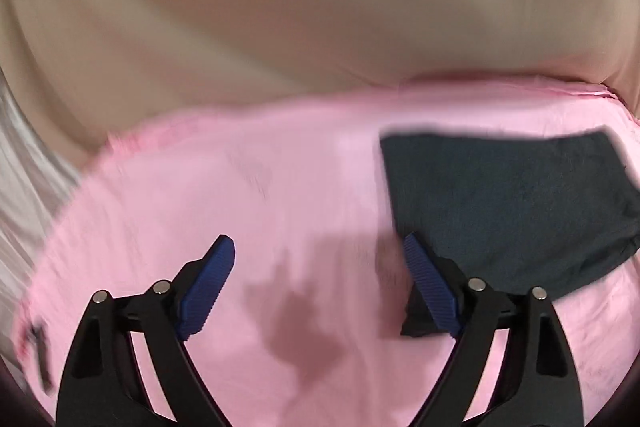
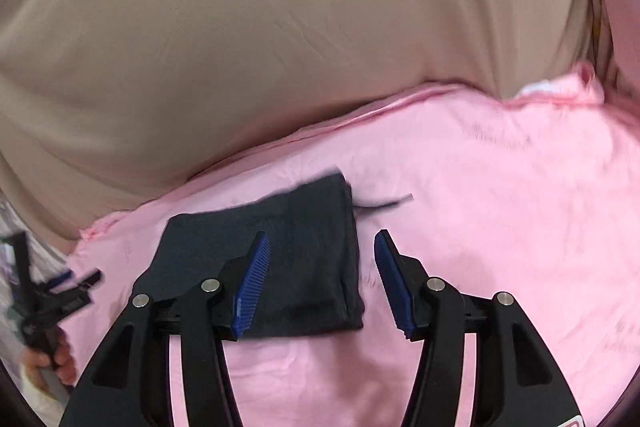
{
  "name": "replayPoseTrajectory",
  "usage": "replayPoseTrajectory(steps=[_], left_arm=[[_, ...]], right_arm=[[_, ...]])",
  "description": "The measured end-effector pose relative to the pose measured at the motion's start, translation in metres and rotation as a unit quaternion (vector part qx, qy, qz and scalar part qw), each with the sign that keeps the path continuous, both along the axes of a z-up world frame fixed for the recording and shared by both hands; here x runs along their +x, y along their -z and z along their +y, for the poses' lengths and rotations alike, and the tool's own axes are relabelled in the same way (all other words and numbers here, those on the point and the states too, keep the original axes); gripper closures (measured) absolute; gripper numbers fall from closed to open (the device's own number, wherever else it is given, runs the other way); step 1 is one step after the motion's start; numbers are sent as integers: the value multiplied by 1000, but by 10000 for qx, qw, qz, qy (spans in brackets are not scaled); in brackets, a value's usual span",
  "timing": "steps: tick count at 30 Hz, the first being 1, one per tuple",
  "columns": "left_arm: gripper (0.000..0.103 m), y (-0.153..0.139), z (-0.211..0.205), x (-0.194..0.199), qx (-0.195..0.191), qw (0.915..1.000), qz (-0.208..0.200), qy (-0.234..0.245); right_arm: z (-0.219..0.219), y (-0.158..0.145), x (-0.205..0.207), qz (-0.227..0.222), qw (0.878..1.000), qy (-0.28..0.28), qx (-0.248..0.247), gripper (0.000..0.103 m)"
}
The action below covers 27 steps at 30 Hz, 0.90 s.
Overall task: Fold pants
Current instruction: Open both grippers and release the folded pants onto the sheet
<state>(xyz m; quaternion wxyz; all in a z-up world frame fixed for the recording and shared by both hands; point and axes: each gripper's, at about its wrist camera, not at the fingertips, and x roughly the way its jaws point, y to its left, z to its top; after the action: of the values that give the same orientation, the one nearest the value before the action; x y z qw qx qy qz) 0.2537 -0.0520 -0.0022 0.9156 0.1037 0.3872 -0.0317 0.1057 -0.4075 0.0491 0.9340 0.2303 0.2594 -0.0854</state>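
The dark grey pants (image 1: 508, 203) lie folded into a compact rectangle on the pink sheet (image 1: 224, 187). My left gripper (image 1: 318, 243) hovers open over bare sheet just left of them; its right finger (image 1: 428, 279) overlaps the bundle's near left corner, and nothing sits between the pads. In the right wrist view my right gripper (image 2: 323, 235) is open above the right half of the pants (image 2: 304, 267), its pads clear of the cloth. A thin drawstring (image 2: 384, 205) trails from the bundle's far right corner. My left gripper (image 2: 52, 291) also shows at the left edge, held by a hand (image 2: 60, 359).
A beige fabric wall (image 2: 280, 27) rises behind the pink sheet (image 2: 500, 207). White cloth (image 1: 24, 163) hangs at the far left. A white scrap (image 2: 534, 89) pokes out at the sheet's back right edge.
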Motion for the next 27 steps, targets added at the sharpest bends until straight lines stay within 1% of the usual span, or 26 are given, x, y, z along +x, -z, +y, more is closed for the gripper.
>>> replayPoseTrajectory(steps=[1, 2, 4, 5, 7, 9, 10, 11, 12, 13, 15, 16, 18, 20, 22, 23, 25, 27], left_arm=[[23, 1, 4, 3, -193, 9997, 154, -22], [23, -4, 4, 6, -474, 9985, 267, 8], [23, -13, -6, 6, -698, 9972, 222, 141], [22, -17, -17, 5, -677, 9974, 134, 224], [20, -14, -40, 2, -491, 9982, 93, 335], [20, 5, -56, 8, -238, 9985, 256, 419], [20, 18, -64, 11, -43, 9984, 391, 397], [20, 29, -68, 13, 85, 9980, 503, 381], [19, 36, -70, 15, 119, 9977, 560, 364], [18, 44, -68, 14, 91, 9980, 541, 300], [18, 45, -65, 9, 56, 9985, 461, 278], [18, 45, -64, 9, 68, 9985, 462, 276], [18, 44, -66, 4, 115, 9985, 451, 293], [18, 45, -65, 1, 131, 9985, 437, 287], [18, 43, -64, 0, 113, 9986, 434, 279], [19, 42, -62, -2, 93, 9987, 423, 265], [19, 41, -60, -5, 73, 9987, 421, 277], [19, 37, -59, -12, 36, 9989, 385, 278]], right_arm=[[8, -6, 4, 19, 9998, -162, -130, 51], [16, -11, 8, -4, 9993, -320, -205, 52], [34, -17, 20, -59, 9970, -725, -273, 52], [41, -17, 28, -11, 9956, -875, -339, 56], [49, -7, 45, 250, 9939, -921, -558, 59], [45, 24, 61, 837, 9920, -620, -718, 62], [35, 41, 66, 1151, 9898, -440, -714, 74], [28, 48, 63, 1086, 9911, -376, -673, 81], [26, 44, 57, 1017, 9922, -388, -600, 82], [27, 36, 54, 1039, 9922, -410, -558, 82], [33, 17, 42, 711, 9946, -425, -630, 81], [38, 11, 38, 609, 9945, -431, -740, 76], [43, 18, 42, 826, 9903, -386, -1053, 75], [44, 40, 53, 1250, 9854, -306, -1117, 76], [48, 34, 46, 1144, 9865, -259, -1141, 77], [53, 26, 41, 1065, 9870, -284, -1167, 76], [61, 15, 26, 760, 9893, -262, -1220, 75], [67, 14, 16, 761, 9888, -172, -1268, 75]])
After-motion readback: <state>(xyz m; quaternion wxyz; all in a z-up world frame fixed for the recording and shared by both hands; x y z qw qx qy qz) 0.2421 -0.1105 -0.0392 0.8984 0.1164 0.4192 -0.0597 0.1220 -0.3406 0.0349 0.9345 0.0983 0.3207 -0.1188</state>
